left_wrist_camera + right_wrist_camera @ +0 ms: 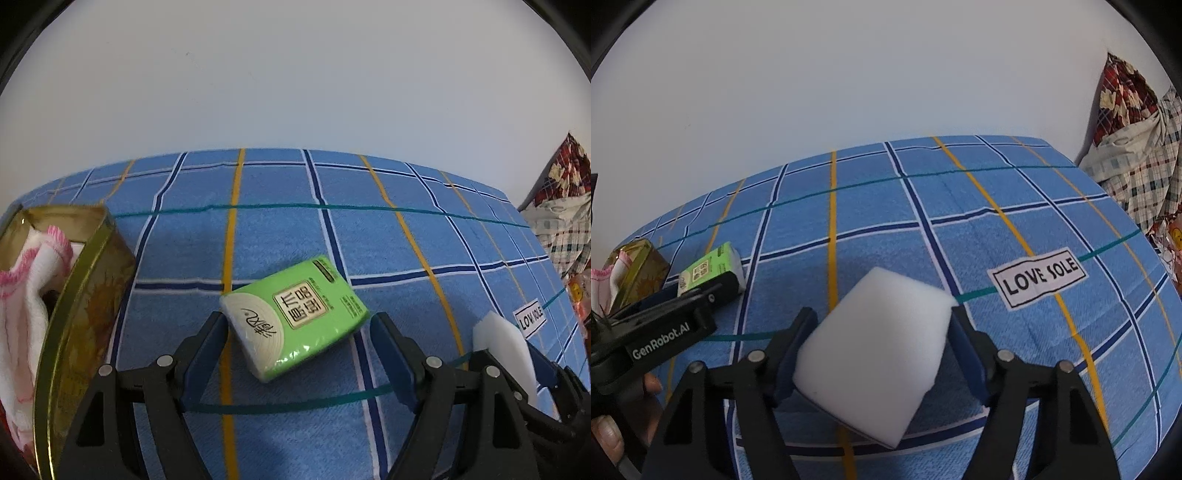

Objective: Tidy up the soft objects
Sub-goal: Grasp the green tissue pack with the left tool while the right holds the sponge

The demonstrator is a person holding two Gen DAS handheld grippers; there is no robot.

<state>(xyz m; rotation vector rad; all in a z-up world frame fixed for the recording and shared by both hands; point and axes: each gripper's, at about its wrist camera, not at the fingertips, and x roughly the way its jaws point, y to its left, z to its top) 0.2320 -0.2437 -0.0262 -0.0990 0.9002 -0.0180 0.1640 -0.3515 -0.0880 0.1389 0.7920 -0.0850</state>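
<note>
Left wrist view: 1 towel boxed, 2 soft items left on the blue checked bedsheet (406, 229).

From left to right: a gold tin (85, 291) at the sheet's left edge holds a pink-trimmed towel (26, 280); the green tissue pack (295, 314) lies mid-sheet between the left gripper (299, 328)'s wide, untouching jaws; the white sponge (875, 350) sits between the right gripper (882, 328)'s jaws, which look pressed to its sides. Judging by this, the pack and sponge are yet to reach the tin.
</note>
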